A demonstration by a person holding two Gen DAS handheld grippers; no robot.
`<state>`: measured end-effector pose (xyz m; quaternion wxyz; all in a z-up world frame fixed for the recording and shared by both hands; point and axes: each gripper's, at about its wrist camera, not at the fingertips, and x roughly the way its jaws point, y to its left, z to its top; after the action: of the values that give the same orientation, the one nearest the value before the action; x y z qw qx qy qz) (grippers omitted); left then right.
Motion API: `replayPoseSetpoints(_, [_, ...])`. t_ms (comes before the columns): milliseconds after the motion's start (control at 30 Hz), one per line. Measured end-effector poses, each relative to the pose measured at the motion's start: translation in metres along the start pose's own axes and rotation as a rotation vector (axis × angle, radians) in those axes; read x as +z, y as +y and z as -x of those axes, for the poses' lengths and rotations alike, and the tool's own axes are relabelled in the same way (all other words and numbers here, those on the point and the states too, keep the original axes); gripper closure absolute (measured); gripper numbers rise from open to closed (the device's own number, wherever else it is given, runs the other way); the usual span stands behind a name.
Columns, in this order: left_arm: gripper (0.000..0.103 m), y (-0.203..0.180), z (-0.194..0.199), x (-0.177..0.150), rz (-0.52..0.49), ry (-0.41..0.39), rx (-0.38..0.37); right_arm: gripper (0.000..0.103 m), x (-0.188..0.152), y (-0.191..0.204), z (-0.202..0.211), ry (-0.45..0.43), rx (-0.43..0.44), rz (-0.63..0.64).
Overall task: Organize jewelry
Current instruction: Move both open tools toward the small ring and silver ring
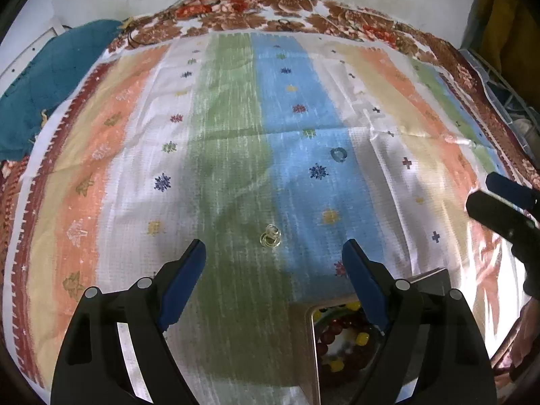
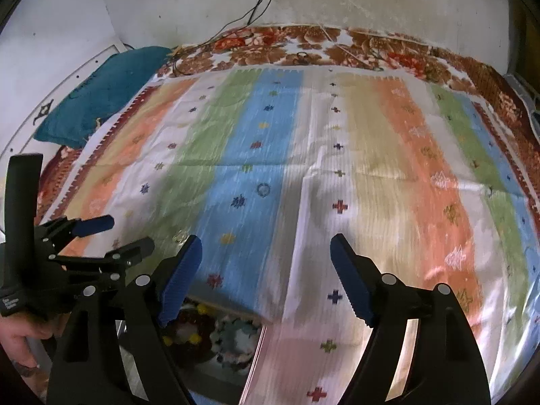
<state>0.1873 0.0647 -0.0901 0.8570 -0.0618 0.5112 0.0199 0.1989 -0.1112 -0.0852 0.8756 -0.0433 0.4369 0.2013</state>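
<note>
Both tongs [image 1: 273, 263] [image 2: 266, 256] gape empty; their arms half-hide the bead-filled box [image 1: 305, 344].

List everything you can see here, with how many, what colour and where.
striped cloth: one, multicolour, spread over the surface
floral cloth: one, brown and red, far edge under the striped one
clear ring: one, transparent, on the green stripe ahead of the left gripper
blue ring: one, on the blue stripe, farther out
box: one, tan, near edge
beaded bracelets: at least two, dark red with yellow and a pale teal one, inside the box
teal cushion: one, far left
cables: dark, on the wall
left gripper: blue fingers, open
right gripper: blue fingers, open
hand: one, holding the left gripper
</note>
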Motion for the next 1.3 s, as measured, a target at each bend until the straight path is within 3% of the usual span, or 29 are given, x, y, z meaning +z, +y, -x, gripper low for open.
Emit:
replayPoseSetpoints(267, [0.021, 0.005, -0.015, 0.005, 0.023, 0.02, -0.01, 0.024, 0.006, 0.004, -0.023, 0.048, 0.015, 0.003])
replayPoseSetpoints(533, [0.021, 0.0, -0.03, 0.009, -0.048, 0.052, 0.012, 0.025, 0.015, 0.003, -0.039, 0.075, 0.03, -0.001])
replayPoseSetpoints(767, [0.022, 0.004, -0.043, 0.011, -0.05, 0.075, -0.026, 0.024, 0.024, -0.004, -0.059, 0.09, 0.013, -0.013])
replayPoseSetpoints(967, [0.024, 0.008, -0.046, 0.015, -0.037, 0.054, -0.008, 0.025, 0.031, -0.002, -0.077, 0.108, 0.011, 0.009])
replayPoseSetpoints(1067, [0.032, 0.009, -0.05, 0.015, -0.039, 0.064, -0.023, 0.025, 0.033, 0.0, -0.084, 0.112, 0.008, 0.021])
replayPoseSetpoints(1300, [0.037, 0.002, -0.064, 0.014, -0.085, 0.104, -0.045, 0.024, 0.039, 0.005, -0.097, 0.122, -0.009, 0.06])
